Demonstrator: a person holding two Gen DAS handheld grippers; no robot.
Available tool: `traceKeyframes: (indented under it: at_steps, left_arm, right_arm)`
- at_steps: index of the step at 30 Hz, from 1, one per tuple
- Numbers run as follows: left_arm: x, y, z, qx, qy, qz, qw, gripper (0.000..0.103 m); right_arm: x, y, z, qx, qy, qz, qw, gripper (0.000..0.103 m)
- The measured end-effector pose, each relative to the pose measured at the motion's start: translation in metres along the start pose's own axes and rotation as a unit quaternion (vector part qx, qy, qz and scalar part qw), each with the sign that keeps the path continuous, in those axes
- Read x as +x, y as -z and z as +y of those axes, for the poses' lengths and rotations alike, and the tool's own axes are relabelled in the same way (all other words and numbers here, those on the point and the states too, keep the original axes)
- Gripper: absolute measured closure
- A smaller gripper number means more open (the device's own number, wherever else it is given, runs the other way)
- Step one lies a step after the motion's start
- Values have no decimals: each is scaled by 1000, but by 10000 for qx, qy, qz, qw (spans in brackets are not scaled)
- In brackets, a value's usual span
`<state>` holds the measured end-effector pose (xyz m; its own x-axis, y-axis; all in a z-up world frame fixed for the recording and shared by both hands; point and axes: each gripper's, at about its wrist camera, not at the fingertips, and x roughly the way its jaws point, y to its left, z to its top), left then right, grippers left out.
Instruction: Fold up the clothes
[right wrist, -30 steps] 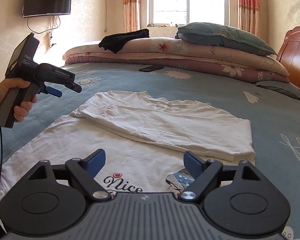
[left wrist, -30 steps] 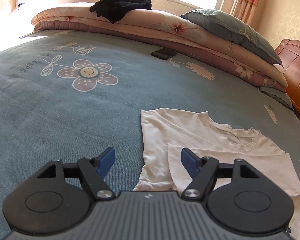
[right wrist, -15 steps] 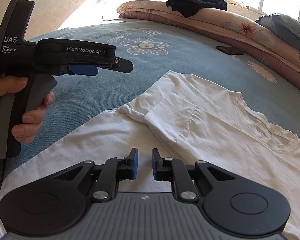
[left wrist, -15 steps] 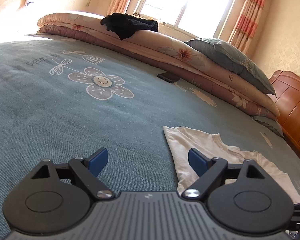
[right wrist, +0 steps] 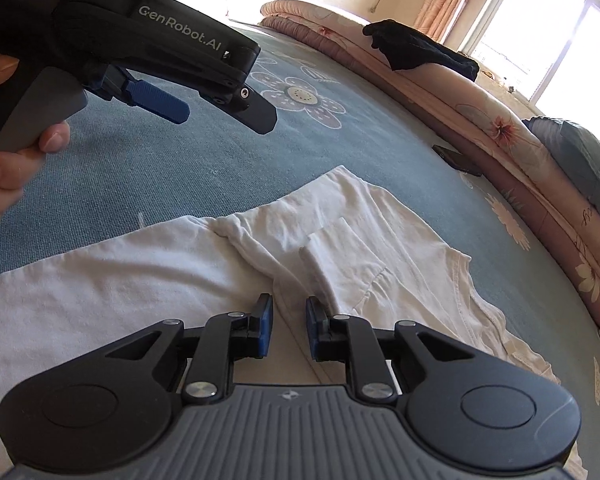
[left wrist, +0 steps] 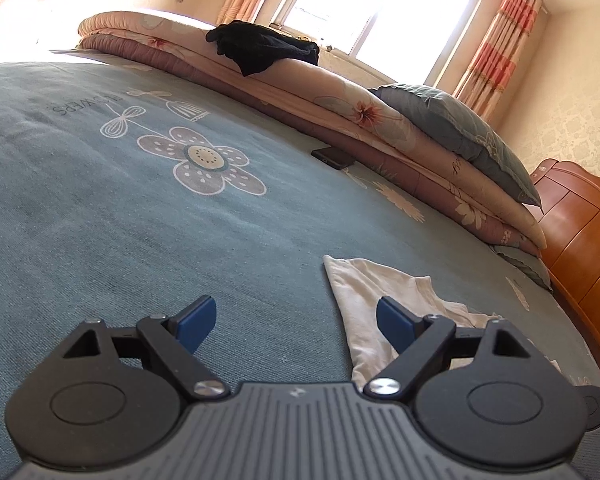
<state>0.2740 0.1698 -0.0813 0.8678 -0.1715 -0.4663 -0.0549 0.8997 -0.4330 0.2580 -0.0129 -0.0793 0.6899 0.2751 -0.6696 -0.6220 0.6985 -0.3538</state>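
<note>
A white T-shirt (right wrist: 380, 216) lies flat on the blue-green bedspread (right wrist: 140, 168), one sleeve (right wrist: 340, 256) folded over its body. My right gripper (right wrist: 289, 328) hovers low over the shirt near that sleeve. Its jaws stand a narrow gap apart and are opening, with only flat cloth showing beneath the gap, nothing pinched. My left gripper (left wrist: 296, 320) is wide open over bare bedspread (left wrist: 180, 248), its right pad above the edge of the shirt (left wrist: 364, 292). In the right wrist view a hand (right wrist: 4, 168) holds it up at the left, and one of its blue fingers (right wrist: 156, 98) shows.
Folded floral quilts (left wrist: 340, 108) with a black garment (left wrist: 264, 46) and a grey-blue pillow (left wrist: 460, 136) line the far side of the bed. A dark phone (left wrist: 332, 157) lies in front of them. A wooden headboard (left wrist: 580, 232) is at the right.
My right gripper closed from wide to a narrow gap and swung left toward the shirt's folded sleeve. My left gripper slid left off the shirt and widened a little.
</note>
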Motion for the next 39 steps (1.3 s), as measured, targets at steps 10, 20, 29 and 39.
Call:
traceKeyframes:
  at_steps: [10,20,29,39]
  left_arm:
    - [1,1,3,-71,-51,55,9999,16]
    - [2,1,3,-74,-14,86,9999,16]
    - [3,0,8,-270,51,131,9995,16]
    - [4,0,6,-189,61,145,9997,16]
  right_arm:
    - [-11,-5,-29,883,-468,245,9947,103]
    - [8,-9,-9,543,438,78,9975,102]
    - [4,-20,-13,516,-47,454,9976,99]
    - [10,-26,-1,441,-152,523,9975,98]
